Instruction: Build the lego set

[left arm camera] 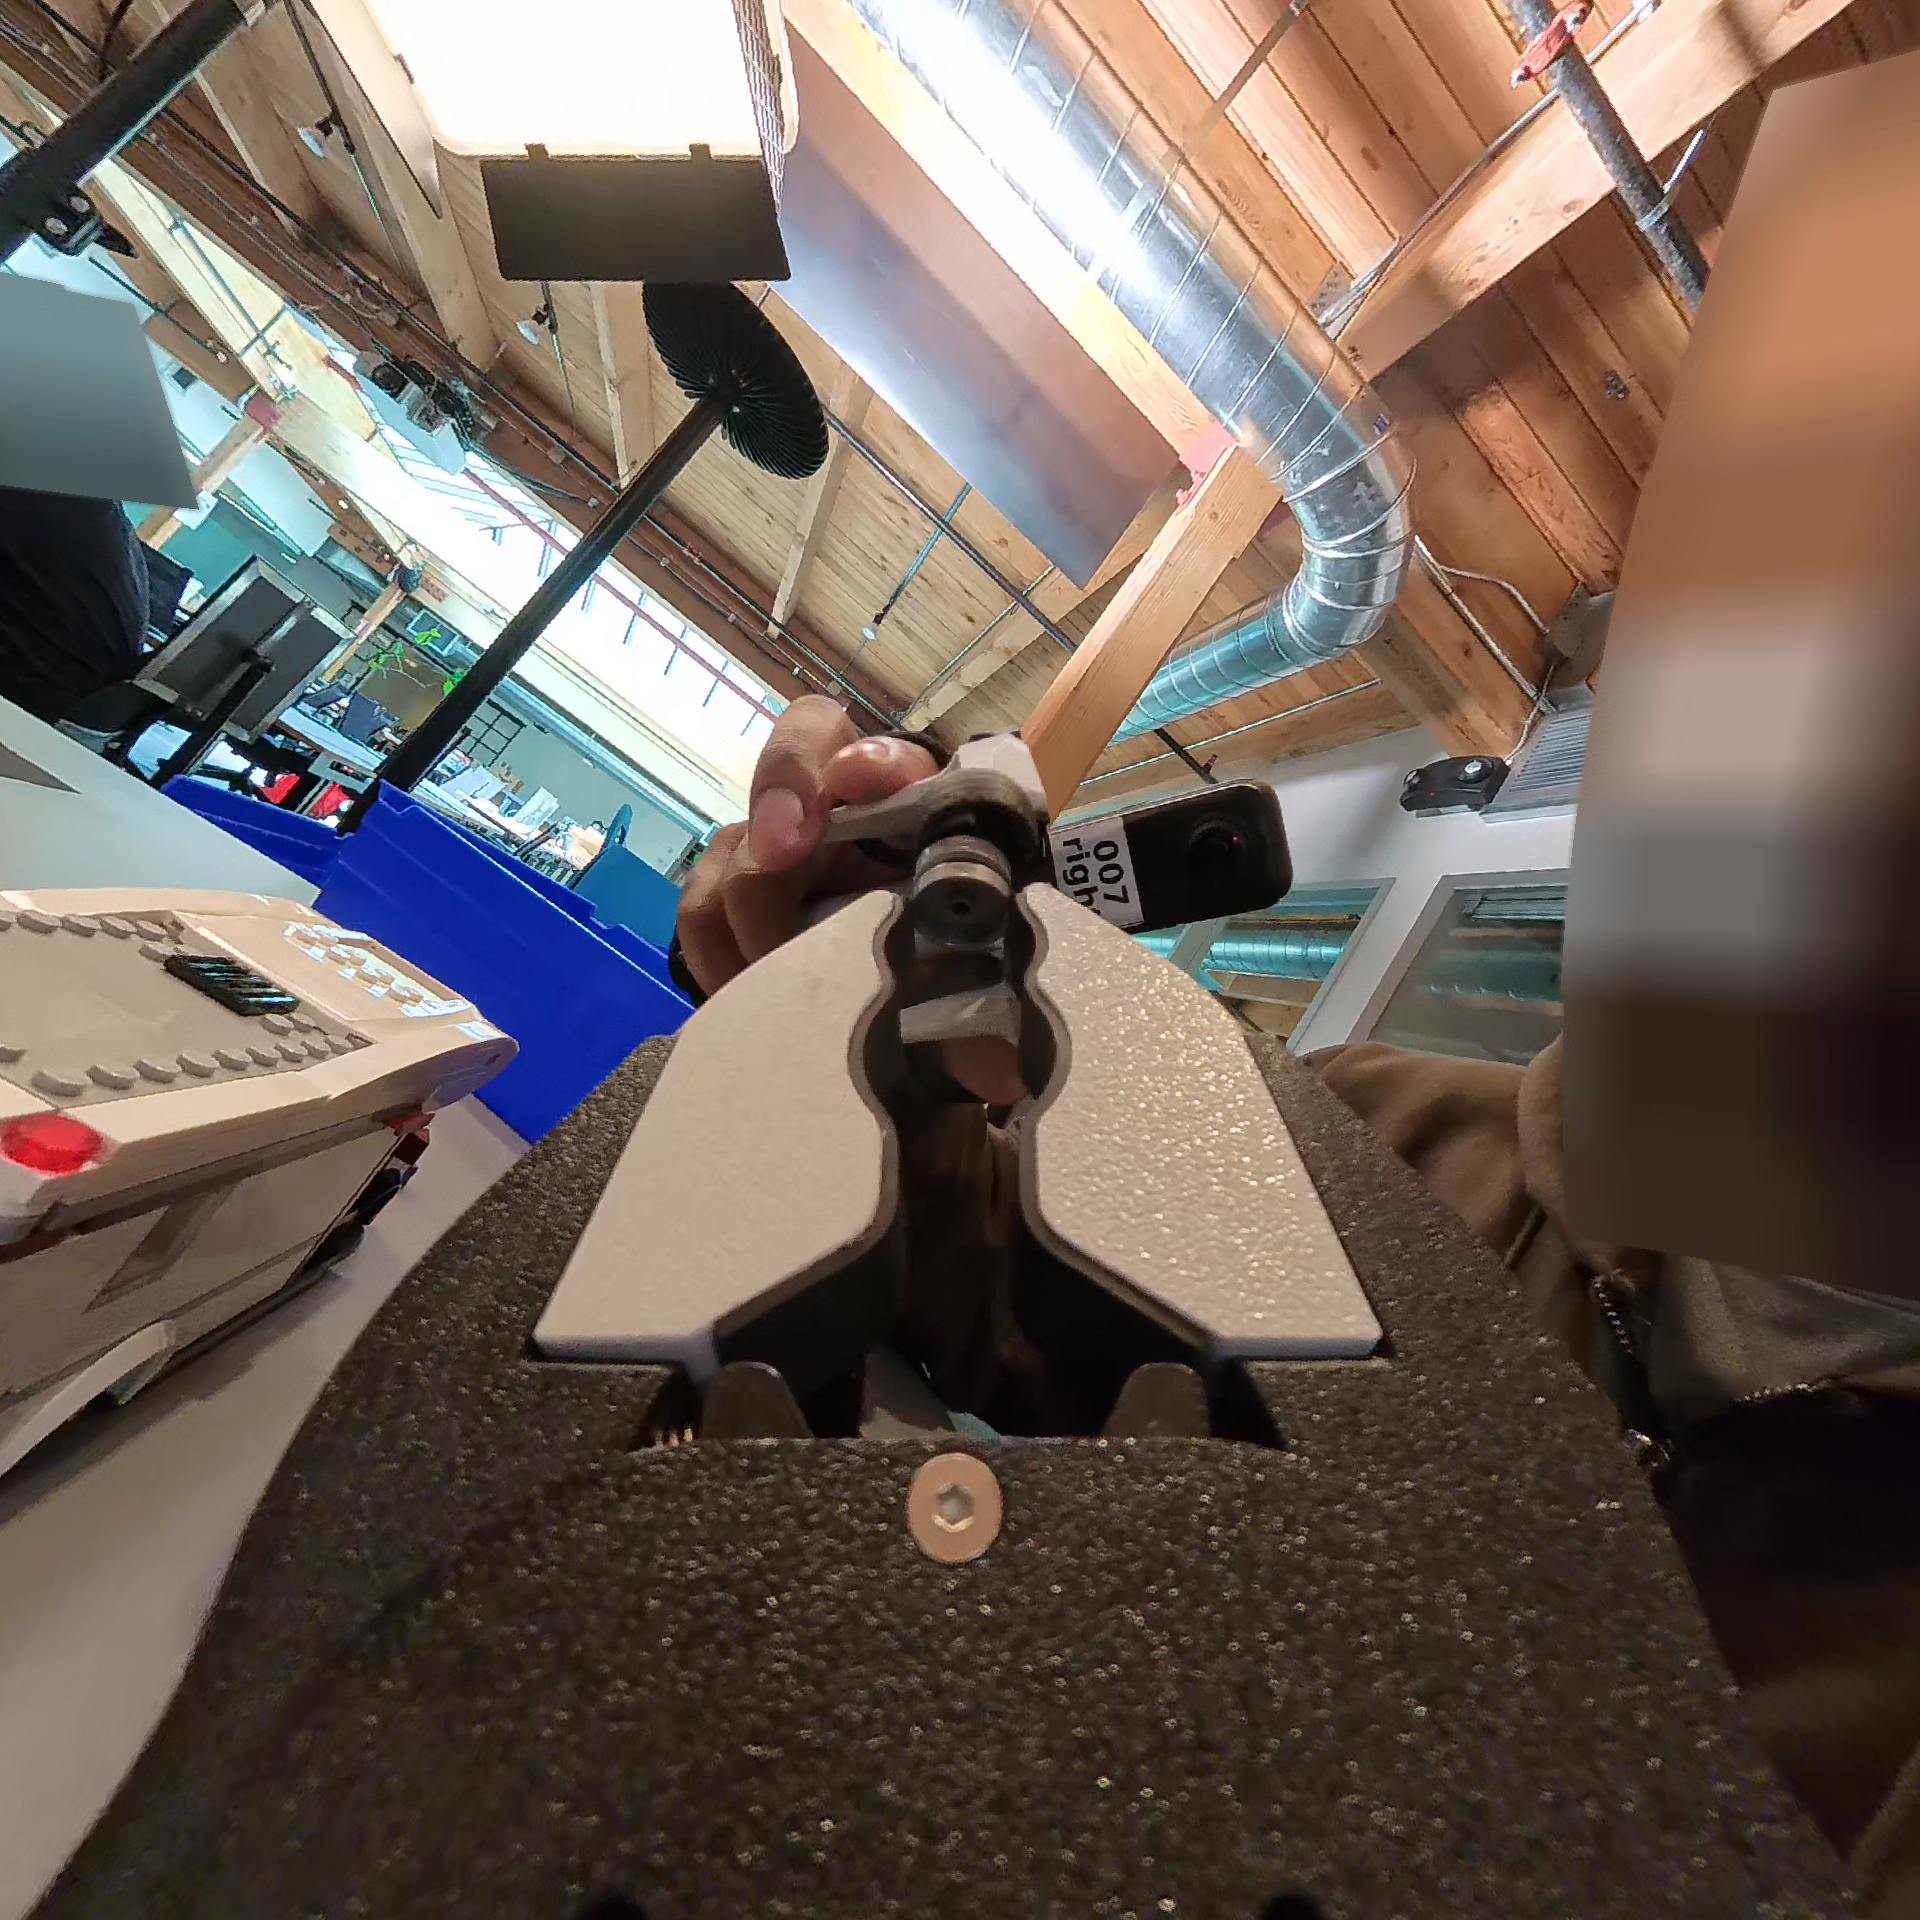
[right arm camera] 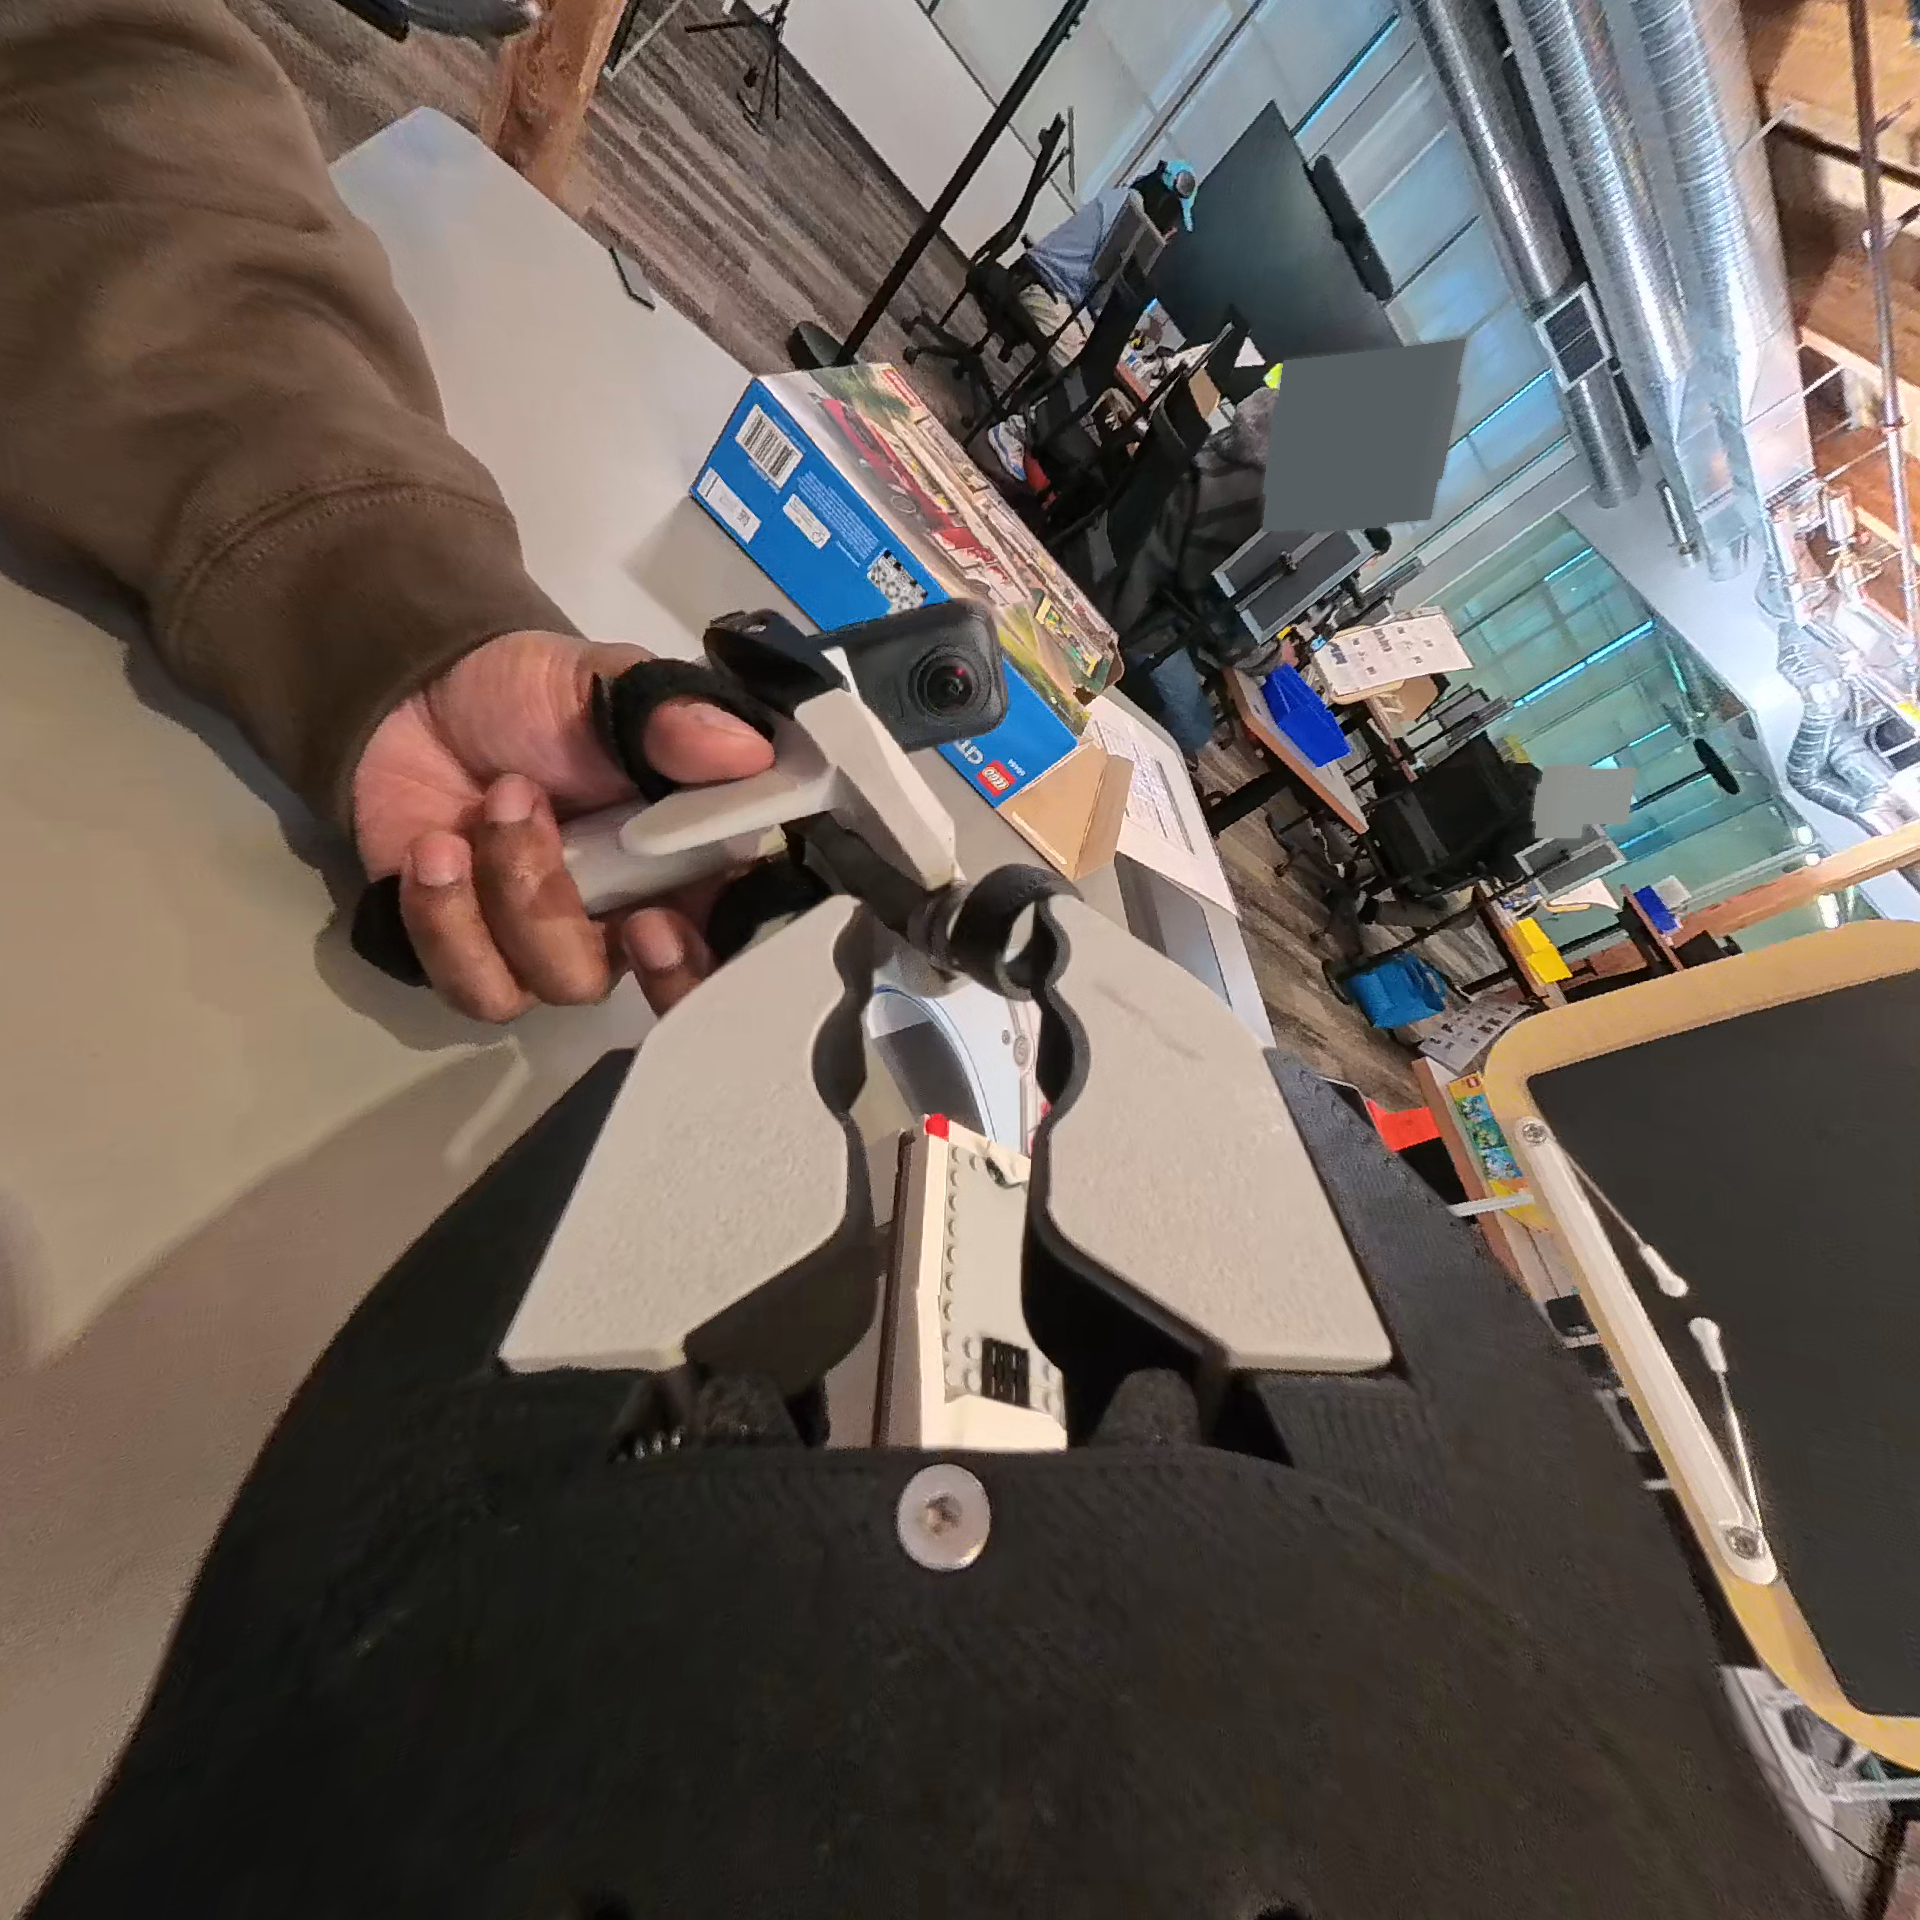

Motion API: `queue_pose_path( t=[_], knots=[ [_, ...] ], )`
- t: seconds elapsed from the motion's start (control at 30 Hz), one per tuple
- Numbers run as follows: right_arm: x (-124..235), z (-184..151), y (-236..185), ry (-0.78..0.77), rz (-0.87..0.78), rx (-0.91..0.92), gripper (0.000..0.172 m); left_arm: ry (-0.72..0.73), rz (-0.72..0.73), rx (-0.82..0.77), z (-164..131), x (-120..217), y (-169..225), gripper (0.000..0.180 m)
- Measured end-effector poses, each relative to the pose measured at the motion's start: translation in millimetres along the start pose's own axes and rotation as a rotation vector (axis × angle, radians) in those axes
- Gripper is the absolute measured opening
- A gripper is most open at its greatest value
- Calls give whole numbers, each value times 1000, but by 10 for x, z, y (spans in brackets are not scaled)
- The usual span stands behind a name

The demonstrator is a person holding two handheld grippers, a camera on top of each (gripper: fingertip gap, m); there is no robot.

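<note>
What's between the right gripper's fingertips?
Right wrist view: a small black ring sits between the right gripper fingers, with a gap showing on its left side.

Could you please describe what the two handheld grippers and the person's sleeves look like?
Both grippers, left gripper and right gripper, have pale grey, wavy-edged fingers on grainy black bodies with one silver screw. Each carries a black camera; black straps loop its handle. The sleeve is brown.
</note>
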State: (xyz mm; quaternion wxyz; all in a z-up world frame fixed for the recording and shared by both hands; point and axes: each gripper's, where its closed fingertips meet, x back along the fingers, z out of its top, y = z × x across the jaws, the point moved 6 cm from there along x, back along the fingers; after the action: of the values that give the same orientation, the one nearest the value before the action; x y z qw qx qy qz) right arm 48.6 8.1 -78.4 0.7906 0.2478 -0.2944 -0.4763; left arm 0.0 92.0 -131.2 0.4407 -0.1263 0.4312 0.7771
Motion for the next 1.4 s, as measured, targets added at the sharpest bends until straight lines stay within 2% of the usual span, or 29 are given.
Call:
queue_pose_path(
  t=[0.73,0.93,1.07,1.4],
  knots=[
    [-37,40,-11,-47,-32,77,32,22,-59,-3,-1,-9,61,18],
    [-66,-6,0,-72,-47,76,45,-2,-74,-20,-22,-29,90,18],
    [-69,11,-13,-57,-46,65,44,-7,-64,-23,-24,-30,83,18],
    [-219,-24,-66,-95,-253,215,37,43,-16,-5,10,8,41,18]
  ],
)
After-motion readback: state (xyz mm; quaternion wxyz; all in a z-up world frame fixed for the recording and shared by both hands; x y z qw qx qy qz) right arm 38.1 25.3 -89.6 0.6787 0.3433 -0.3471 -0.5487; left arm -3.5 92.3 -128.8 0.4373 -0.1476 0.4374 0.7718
